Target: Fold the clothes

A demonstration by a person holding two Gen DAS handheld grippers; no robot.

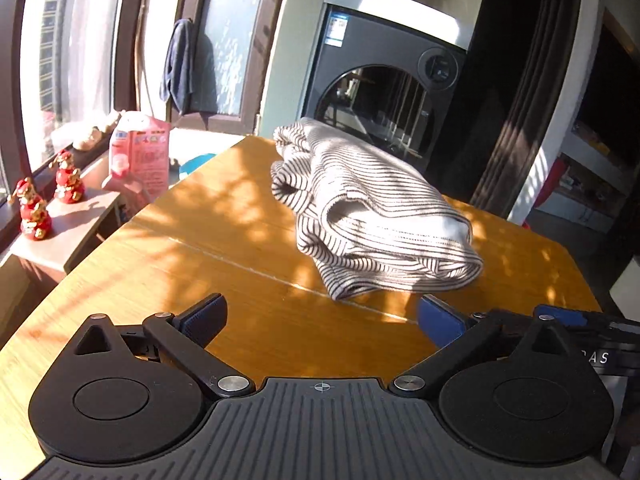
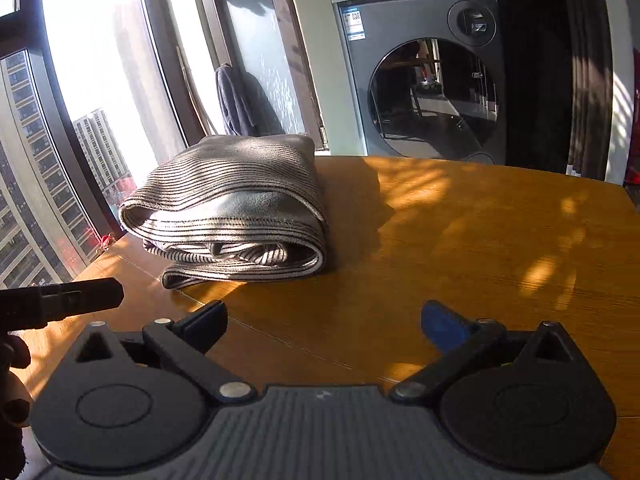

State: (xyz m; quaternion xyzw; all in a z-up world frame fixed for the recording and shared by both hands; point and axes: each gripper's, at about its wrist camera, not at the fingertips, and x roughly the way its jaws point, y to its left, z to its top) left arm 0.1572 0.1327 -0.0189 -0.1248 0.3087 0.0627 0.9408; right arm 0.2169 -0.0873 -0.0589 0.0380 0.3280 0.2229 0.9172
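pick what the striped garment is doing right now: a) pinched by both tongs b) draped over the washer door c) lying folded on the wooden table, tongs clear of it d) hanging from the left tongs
c: the striped garment lies folded on the wooden table, and both the left tongs and right tongs stand open and empty, short of it.

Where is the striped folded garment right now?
The grey-and-white striped folded garment lies on the orange wooden table, ahead of both open claws; right of centre in the left wrist view, left of centre in the right wrist view.

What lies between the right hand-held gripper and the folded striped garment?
Only bare wooden table, crossed by a thin seam; the right wrist view shows it. The right hand-held gripper stands open and empty, short of the striped garment.
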